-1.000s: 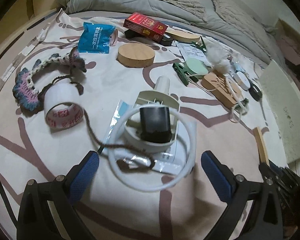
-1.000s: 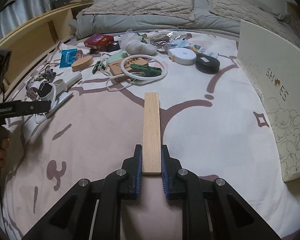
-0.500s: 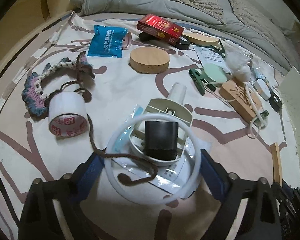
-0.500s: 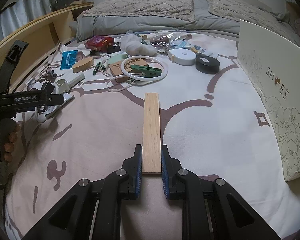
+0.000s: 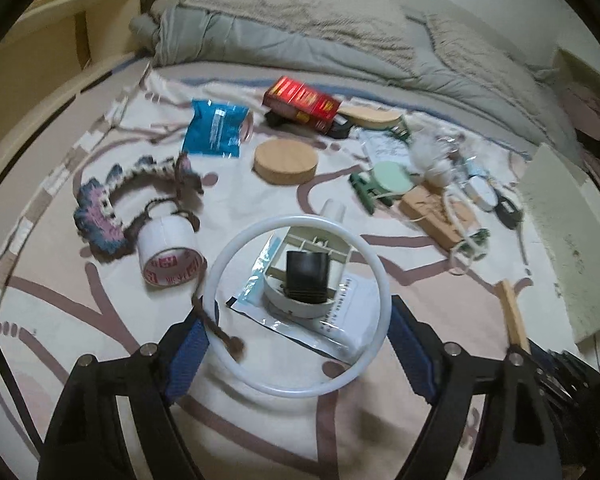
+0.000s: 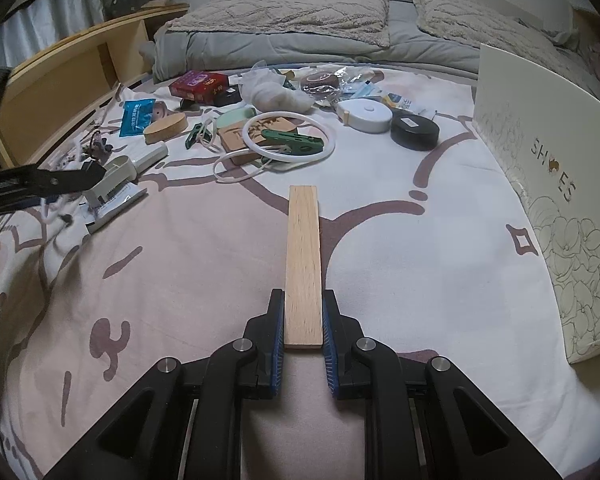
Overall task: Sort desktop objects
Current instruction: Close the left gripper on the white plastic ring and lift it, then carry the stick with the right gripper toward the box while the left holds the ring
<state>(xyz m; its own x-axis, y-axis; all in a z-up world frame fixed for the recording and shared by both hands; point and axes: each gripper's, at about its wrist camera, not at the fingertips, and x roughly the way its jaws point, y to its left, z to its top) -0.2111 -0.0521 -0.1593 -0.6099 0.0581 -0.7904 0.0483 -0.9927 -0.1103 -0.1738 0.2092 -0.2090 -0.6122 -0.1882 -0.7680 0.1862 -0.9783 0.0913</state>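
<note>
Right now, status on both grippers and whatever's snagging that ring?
Left gripper closing, pads on the white ring. Right gripper shut on wooden slat. Brown cord draped over the ring's rim by the left pad, may drag along.

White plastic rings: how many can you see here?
2. One white plastic ring sits between the left gripper's closing jaws; the other lies under the green plastic clip mid-bed. Clutter may hide more.

The wooden slat (image 6: 303, 264) shows pale matt grain. The white ring (image 5: 296, 312) is smooth plastic. Beside it, the tape roll (image 5: 168, 254) looks glossy; the bedsheet (image 6: 420, 240) is soft matt cloth.
</note>
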